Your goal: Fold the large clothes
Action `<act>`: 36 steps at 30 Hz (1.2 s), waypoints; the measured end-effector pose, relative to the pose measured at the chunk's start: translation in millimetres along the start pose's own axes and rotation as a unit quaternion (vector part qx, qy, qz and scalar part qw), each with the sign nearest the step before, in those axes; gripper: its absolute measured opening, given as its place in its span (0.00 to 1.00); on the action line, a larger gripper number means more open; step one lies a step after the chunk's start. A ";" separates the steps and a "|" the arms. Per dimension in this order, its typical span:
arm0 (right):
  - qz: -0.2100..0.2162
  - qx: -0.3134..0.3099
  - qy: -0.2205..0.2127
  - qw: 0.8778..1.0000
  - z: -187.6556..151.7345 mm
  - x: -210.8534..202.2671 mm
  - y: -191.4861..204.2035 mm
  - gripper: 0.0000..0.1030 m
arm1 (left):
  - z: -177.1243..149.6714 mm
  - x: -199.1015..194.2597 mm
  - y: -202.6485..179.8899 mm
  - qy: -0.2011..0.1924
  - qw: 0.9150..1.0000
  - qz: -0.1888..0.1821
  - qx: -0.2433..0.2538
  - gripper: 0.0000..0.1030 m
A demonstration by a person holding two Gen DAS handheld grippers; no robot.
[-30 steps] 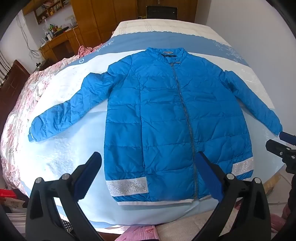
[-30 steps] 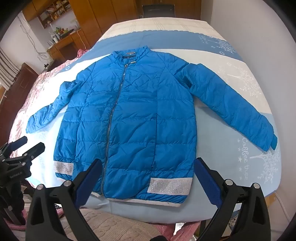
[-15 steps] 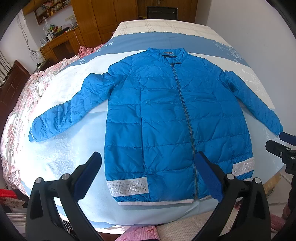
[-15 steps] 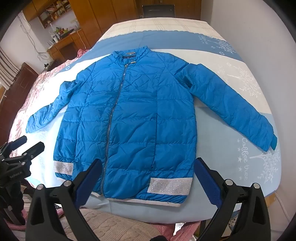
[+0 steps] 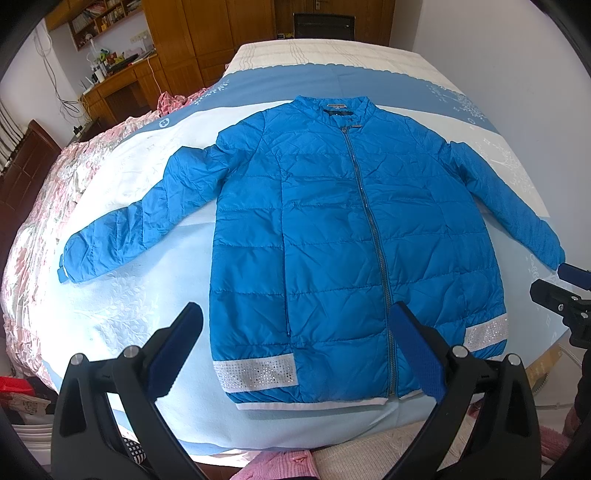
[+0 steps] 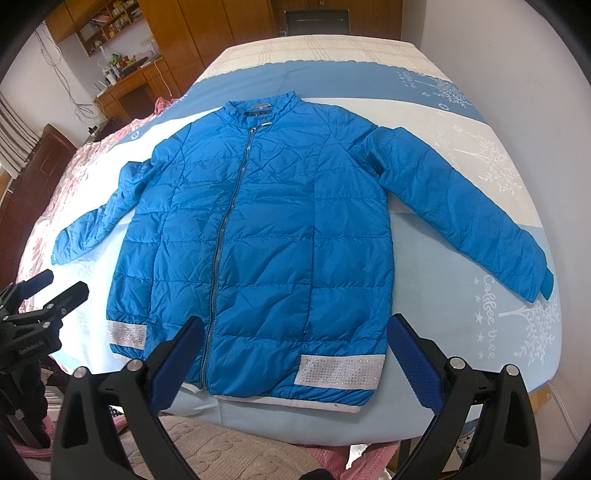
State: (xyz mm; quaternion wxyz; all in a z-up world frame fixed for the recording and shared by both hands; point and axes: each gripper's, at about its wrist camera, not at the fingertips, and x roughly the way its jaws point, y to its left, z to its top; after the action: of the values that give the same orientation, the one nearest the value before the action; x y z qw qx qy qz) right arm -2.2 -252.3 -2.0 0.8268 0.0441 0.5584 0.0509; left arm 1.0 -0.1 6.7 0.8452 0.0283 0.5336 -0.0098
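Blue-padded, the left gripper and right gripper both gape wide with nothing between their fingers, poised above the near edge of the bed. Just beyond them, the blue jacket lies flat on the bed, zipped, hem nearest, sleeves spread, collar farthest. Behind the bed stands a wooden wardrobe.
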 end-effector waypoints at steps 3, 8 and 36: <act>0.000 0.000 0.000 1.000 0.3 0.1 0.1 0.96 | -2.6 1.9 -0.3 -0.001 1.000 0.000 0.000 0.96; 0.000 -0.001 0.000 1.000 0.7 0.0 0.3 0.96 | -1.5 0.7 1.4 -0.001 1.000 0.001 -0.001 0.97; -0.001 0.000 0.001 1.000 2.1 0.5 -1.8 0.96 | -3.2 6.6 1.5 0.002 1.000 0.001 0.000 0.97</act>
State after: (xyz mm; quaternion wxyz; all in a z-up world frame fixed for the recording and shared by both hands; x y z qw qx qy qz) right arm 0.0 -254.0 -2.0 0.8265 0.0433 0.5590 0.0507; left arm 1.0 1.7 -0.5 0.8440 0.0284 0.5355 -0.0092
